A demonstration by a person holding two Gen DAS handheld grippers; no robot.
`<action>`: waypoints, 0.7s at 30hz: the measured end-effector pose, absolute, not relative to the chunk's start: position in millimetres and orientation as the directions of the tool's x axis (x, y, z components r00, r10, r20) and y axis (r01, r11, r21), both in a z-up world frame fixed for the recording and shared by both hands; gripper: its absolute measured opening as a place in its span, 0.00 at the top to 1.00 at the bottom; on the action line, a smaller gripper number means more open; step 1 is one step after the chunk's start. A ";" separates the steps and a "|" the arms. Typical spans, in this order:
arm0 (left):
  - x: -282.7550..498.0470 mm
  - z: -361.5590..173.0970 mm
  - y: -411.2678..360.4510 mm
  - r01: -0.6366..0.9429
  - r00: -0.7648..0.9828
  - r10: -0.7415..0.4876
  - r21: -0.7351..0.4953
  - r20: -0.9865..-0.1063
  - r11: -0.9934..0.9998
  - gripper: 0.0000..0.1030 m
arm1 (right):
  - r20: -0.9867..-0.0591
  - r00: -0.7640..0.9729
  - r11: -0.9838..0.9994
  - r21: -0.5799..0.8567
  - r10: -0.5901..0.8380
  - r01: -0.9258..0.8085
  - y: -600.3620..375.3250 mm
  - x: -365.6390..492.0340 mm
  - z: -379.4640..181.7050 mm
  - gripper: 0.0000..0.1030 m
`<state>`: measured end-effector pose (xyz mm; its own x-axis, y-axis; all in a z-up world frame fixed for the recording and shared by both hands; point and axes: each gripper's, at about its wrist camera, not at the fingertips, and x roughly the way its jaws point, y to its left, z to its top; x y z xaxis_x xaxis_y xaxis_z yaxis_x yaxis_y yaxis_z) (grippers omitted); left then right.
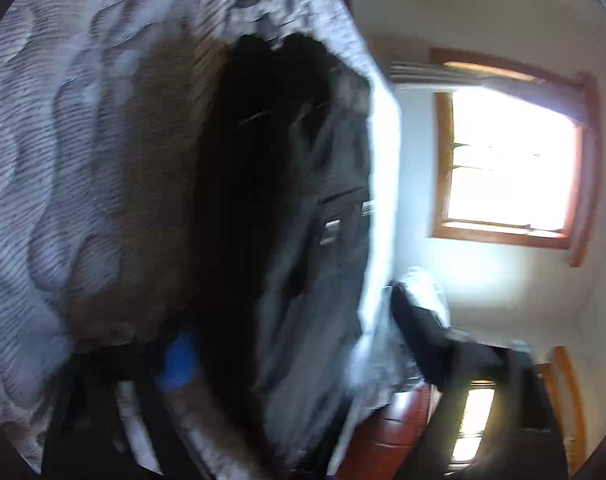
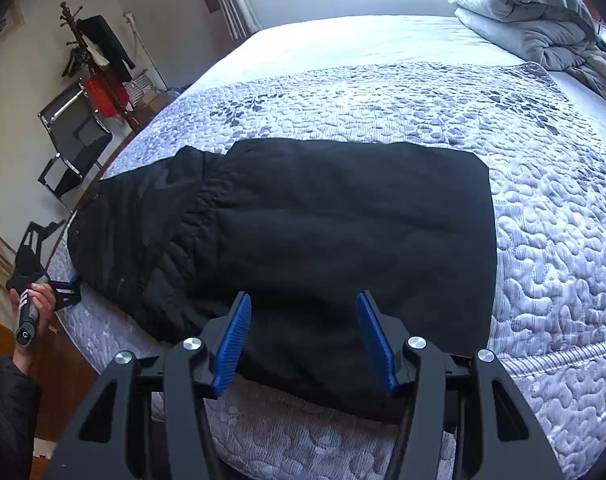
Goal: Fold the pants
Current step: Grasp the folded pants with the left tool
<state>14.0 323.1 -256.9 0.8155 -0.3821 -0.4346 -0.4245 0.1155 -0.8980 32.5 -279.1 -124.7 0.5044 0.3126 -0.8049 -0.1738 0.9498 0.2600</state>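
— Black, padded cloth: the pants [image 2: 323, 220] lie flat across the grey quilted bedspread [image 2: 543, 200]. In the right wrist view they run from about 9 o'clock to 3 o'clock, with their near edge close to the side of the bed at 6.

— How will they handle?

— I judge them soft and bulky rather than heavy. The stitched, ribbed part toward 9 o'clock looks puffy, so a fold may spring back open. The shell could also be a little slick on the pads. Nothing about them is fragile.

— What about the jaws?

— The right gripper [image 2: 303, 300] has its blue pads [image 2: 235, 344] well apart above the near edge of the cloth, pressing on nothing. The left gripper [image 2: 65, 292] sits at 8 o'clock in a hand [image 2: 39, 300], right at the end of the pants by the bed's corner. Its own view is blurred: one blue pad [image 1: 179, 360] shows at 7 o'clock beside dark fabric. I cannot tell whether it has the cloth pinched.

— Where would you take hold?

— At an edge or corner, pinching through all the layers at once. The thin hem at 6 o'clock should bite more cleanly than the puffy middle. With one gripper at each end, the cloth can be lifted level so it does not sag between them.
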 end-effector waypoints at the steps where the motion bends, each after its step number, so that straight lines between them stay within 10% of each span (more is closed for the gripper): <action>1: 13.6 -261.5 322.7 -0.454 0.799 -0.381 -0.882 -0.465 0.127 0.59 | -0.807 0.503 0.951 0.255 0.310 -0.178 -277.9 32.4 -125.1 0.46; 10: 7.0 -287.9 316.6 -0.270 0.888 -0.415 -0.955 -0.200 -0.118 0.88 | -0.817 0.498 0.956 0.222 0.289 -0.190 -274.2 33.1 -127.2 0.45; 21: 35.7 -205.5 287.2 -0.157 0.874 -0.430 -0.970 -0.224 0.187 0.92 | -0.818 0.502 0.960 0.227 0.280 -0.165 -284.0 30.1 -128.9 0.45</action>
<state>35.7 287.2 -205.5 0.8743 -0.4304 -0.2244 -0.1569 0.1868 -0.9698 30.1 -284.0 -128.9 0.5020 0.2800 -0.8183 -0.1655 0.9598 0.2269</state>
